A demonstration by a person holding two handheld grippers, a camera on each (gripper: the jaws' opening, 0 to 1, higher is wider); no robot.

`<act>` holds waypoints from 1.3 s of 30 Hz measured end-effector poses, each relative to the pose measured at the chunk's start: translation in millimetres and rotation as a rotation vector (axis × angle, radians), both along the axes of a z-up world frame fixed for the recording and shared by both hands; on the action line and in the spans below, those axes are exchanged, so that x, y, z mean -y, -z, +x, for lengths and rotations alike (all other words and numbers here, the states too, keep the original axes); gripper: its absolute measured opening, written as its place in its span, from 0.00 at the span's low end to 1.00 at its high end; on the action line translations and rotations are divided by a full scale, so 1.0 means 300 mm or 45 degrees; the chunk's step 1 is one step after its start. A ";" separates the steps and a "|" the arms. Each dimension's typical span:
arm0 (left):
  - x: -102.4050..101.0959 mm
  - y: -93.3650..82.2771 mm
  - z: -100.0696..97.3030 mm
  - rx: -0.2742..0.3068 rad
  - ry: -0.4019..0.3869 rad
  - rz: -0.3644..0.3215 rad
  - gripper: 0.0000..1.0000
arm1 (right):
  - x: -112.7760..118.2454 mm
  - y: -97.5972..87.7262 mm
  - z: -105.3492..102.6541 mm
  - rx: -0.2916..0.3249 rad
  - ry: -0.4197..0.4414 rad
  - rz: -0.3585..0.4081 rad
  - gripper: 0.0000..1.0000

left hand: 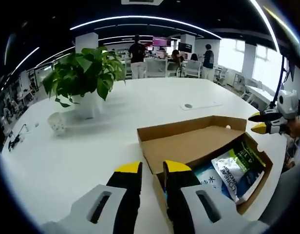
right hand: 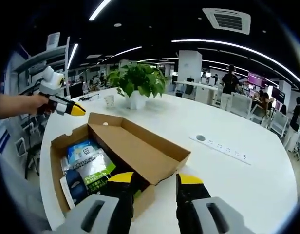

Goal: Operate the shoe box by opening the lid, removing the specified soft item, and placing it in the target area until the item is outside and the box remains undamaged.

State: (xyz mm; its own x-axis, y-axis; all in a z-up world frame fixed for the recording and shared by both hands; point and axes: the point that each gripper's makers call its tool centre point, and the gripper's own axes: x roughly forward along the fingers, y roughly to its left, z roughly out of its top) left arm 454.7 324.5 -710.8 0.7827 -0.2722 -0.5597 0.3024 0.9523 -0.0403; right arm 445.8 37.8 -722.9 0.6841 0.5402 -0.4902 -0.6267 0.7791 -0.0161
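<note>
Yellow-tipped black jaws of the left claw (left hand: 152,168) stand apart, released, grasping nothing, hovering just over the near corner of the shoe box (left hand: 189,141). In the right gripper view the right claw (right hand: 155,180) is likewise released, its jaws spread, one above the box's near wall and the other over the bare white surface (right hand: 247,180).

The brown cardboard box lies open near one edge of the surface, its lid (right hand: 135,146) folded back and lying flat beside the open compartment. Inside the compartment sit soft plastic packets (left hand: 237,170), one white and green with printed lettering, others blue; they are still in the box.

In the left gripper view the right claw shows at the far side of the box, held by a hand (left hand: 298,127), clear of the cardboard.

Further along the surface stands a potted plant (left hand: 84,73) in a white pot, with a small white cup (left hand: 57,123) just beside it. A flat grey power strip (right hand: 223,146) lies well apart from the box. People (left hand: 137,56) stand and sit in the office beyond.
</note>
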 end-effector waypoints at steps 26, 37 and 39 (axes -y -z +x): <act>0.255 0.071 -0.171 -0.191 0.217 -0.129 0.26 | -0.035 -0.041 -0.202 -0.019 -0.125 0.031 0.61; 0.310 0.133 -0.222 -0.266 0.260 -0.162 0.30 | -0.035 -0.049 -0.250 0.025 -0.142 -0.003 0.62; 0.328 0.143 -0.234 -0.288 0.272 -0.187 0.30 | -0.039 -0.051 -0.260 0.032 -0.142 -0.004 0.62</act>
State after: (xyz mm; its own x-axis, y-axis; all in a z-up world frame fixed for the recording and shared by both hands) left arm 384.6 226.3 -753.6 0.5598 -0.5071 -0.6553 0.4623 0.8475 -0.2610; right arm 367.9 49.5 -707.7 0.6320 0.6120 -0.4755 -0.7087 0.7047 -0.0350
